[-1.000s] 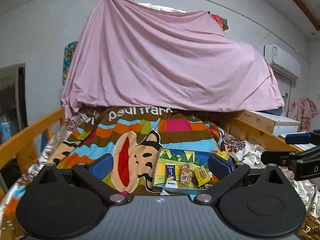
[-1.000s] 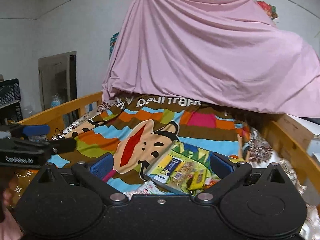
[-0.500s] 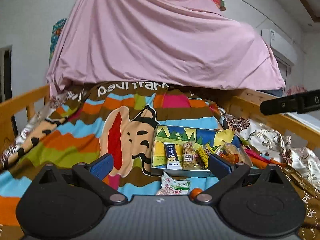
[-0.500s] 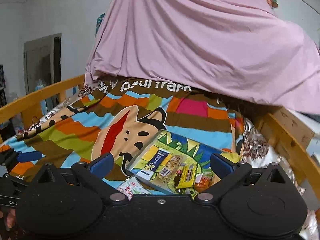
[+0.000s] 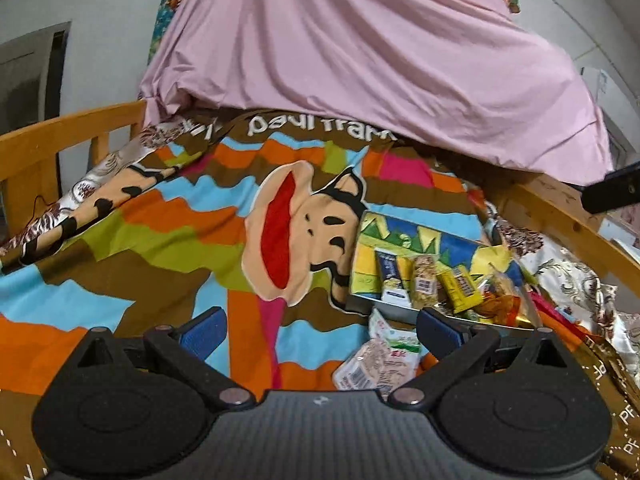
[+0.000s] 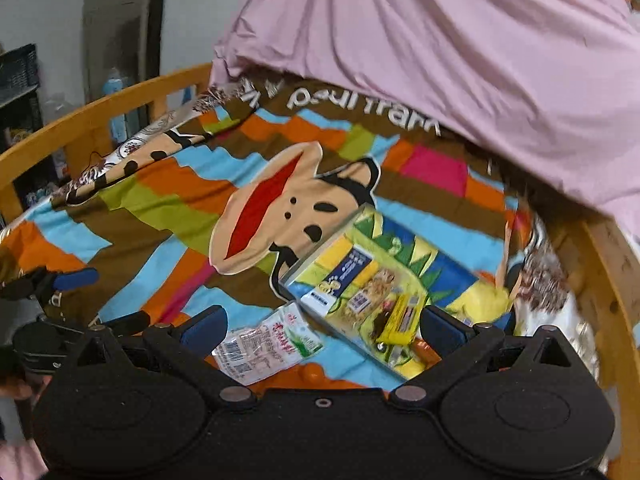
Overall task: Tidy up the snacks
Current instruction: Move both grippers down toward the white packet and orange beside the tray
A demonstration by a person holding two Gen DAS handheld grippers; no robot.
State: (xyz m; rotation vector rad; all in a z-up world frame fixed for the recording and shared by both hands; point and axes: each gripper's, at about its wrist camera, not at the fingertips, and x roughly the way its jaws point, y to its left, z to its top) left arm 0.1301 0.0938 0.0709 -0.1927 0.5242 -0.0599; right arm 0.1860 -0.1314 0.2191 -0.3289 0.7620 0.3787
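Observation:
A shallow tray (image 5: 372, 308) (image 6: 296, 284) with a colourful printed bottom lies on the striped blanket. Inside it sit a blue packet (image 5: 390, 276) (image 6: 346, 276), a nut bar (image 5: 424, 280), a yellow packet (image 5: 458, 288) (image 6: 402, 316) and an orange-wrapped snack (image 5: 500, 300). A white and green snack bag (image 5: 380, 360) (image 6: 268, 344) lies on the blanket just in front of the tray. My left gripper (image 5: 320, 330) is open above the blanket, with the white bag between its fingertips' line. My right gripper (image 6: 322, 324) is open too, over the bag and tray's near corner.
The cartoon blanket (image 5: 180, 240) covers a bed with wooden rails (image 5: 52, 136) (image 6: 608, 280) on both sides. A pink sheet (image 5: 360, 60) hangs over the far end. The other gripper (image 6: 60, 280) shows at the right wrist view's left edge.
Both grippers have dropped and tilted down toward the blanket. The tray and white bag now look larger and closer. Both stay open.

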